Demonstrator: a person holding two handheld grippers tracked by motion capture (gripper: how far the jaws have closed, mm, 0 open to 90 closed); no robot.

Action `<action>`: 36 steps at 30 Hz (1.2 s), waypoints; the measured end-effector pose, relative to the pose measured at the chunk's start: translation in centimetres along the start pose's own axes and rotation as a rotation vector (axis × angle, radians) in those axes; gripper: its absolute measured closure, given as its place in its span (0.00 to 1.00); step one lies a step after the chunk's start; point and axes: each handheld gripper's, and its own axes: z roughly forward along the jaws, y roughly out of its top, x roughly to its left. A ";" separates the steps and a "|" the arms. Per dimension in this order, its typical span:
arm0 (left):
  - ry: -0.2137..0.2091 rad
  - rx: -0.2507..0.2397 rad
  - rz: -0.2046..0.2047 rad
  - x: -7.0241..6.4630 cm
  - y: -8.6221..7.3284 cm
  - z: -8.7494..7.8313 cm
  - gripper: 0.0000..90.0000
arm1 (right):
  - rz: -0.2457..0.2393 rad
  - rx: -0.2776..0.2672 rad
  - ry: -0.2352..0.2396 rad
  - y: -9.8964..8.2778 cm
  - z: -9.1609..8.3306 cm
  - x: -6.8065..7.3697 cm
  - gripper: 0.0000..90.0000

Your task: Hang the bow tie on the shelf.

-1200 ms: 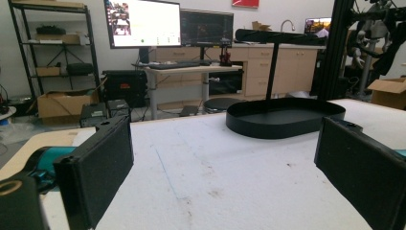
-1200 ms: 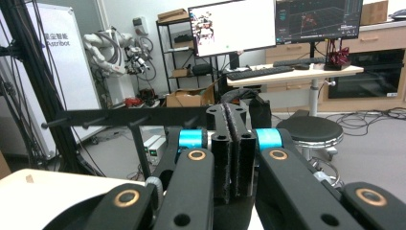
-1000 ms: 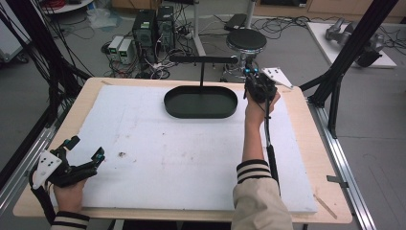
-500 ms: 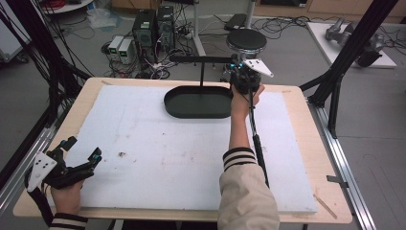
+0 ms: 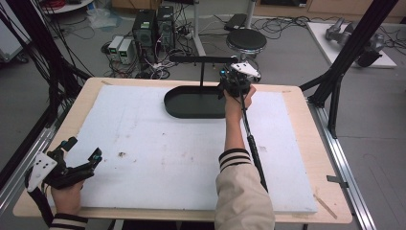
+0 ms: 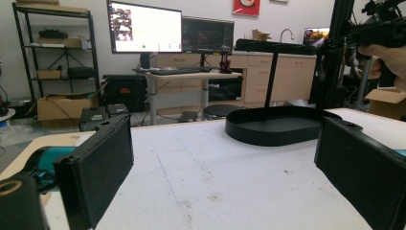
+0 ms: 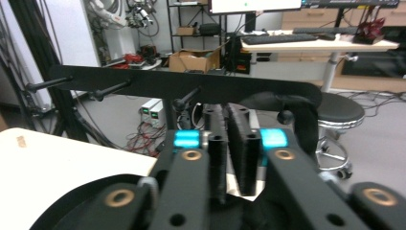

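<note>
A black oval tray (image 5: 172, 108) (image 6: 275, 134) lies at the back of the white mat. From it rises a post with a black crossbar (image 5: 201, 59) (image 7: 167, 82) that carries several pegs. A black curved band (image 7: 306, 117) hangs at the bar's right end. My right gripper (image 5: 231, 77) (image 7: 227, 120) is held up just behind that end. Its jaws have just been opening and stand a narrow gap apart with nothing between them. My left gripper (image 5: 84, 148) (image 6: 225, 158) rests at the near left corner, wide open, aimed across the mat at the tray.
The white mat (image 5: 158, 143) covers most of the wooden table (image 5: 306, 143). A round black stool (image 5: 245, 41) and computer boxes (image 5: 153, 26) stand on the floor beyond the far edge. Black frame posts (image 5: 344, 62) flank the table on both sides.
The right hand carried its gripper left and farther back, from beside the tray's right end up to the crossbar. The left gripper stayed where it was.
</note>
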 end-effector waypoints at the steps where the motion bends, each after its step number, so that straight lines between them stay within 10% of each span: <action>1: 0.000 -0.002 0.000 0.0 0.0 0.0 0.07 | -0.002 0.006 -0.009 -0.1 0.0 0.0 0.77; 10: -0.008 0.004 0.002 -0.2 -0.1 0.1 0.07 | -0.053 0.005 -0.106 0.1 -0.5 0.2 0.38; 20: -0.015 -0.005 -0.002 -0.4 0.1 0.1 0.07 | -0.119 -0.059 -0.063 2.6 -4.1 1.8 0.20; 36: -0.035 -0.009 -0.008 -0.8 0.4 0.6 0.07 | -0.056 -0.271 0.055 2.0 -19.9 -3.3 0.14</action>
